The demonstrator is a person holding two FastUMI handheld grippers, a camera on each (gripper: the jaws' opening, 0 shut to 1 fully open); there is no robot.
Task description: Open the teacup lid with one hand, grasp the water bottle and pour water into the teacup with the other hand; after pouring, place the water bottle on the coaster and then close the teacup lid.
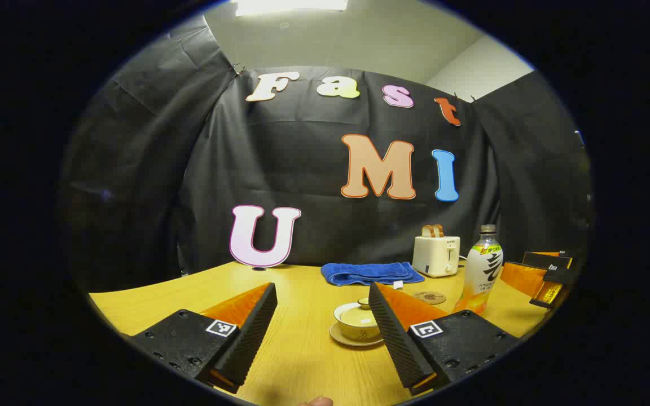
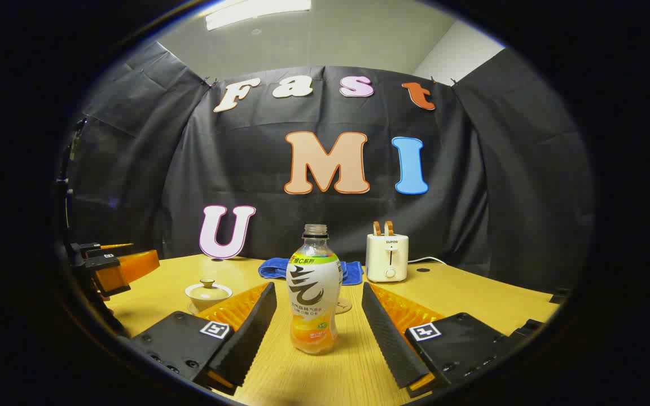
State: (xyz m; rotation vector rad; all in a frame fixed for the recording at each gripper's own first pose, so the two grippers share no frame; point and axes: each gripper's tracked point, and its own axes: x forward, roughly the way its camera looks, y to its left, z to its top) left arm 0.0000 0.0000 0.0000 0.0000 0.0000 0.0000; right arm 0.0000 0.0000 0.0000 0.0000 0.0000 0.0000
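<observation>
**Both grippers open, cup lidded, bottle upright on the table**

In the left gripper view, the left gripper [image 1: 321, 316] had its jaws wide apart and gripped nothing. The teacup [image 1: 357, 324] sat on its saucer just ahead of the jaws, toward the right finger, which hid part of it. The lid [image 1: 359, 311] was on the cup. Beyond the right finger lay the coaster [image 1: 430, 297], bare, and just right of it stood the bottle [image 1: 482, 272], upright and uncapped, outside the jaws. Farther back lay a blue towel [image 1: 370, 273], with a toaster [image 1: 437, 255] to its right. The right gripper showed at the far right edge, near the bottle.

In the right gripper view, the left gripper showed at the far left edge. The teacup [image 2: 208, 293] stood left of the left finger, lid [image 2: 208, 286] on. The right gripper [image 2: 319, 316] also stood wide open, and the bottle [image 2: 313, 293] stood between its fingers, touching neither. The coaster [image 2: 343, 306] peeked out just behind the bottle. All rested on the table [image 2: 471, 299].
</observation>
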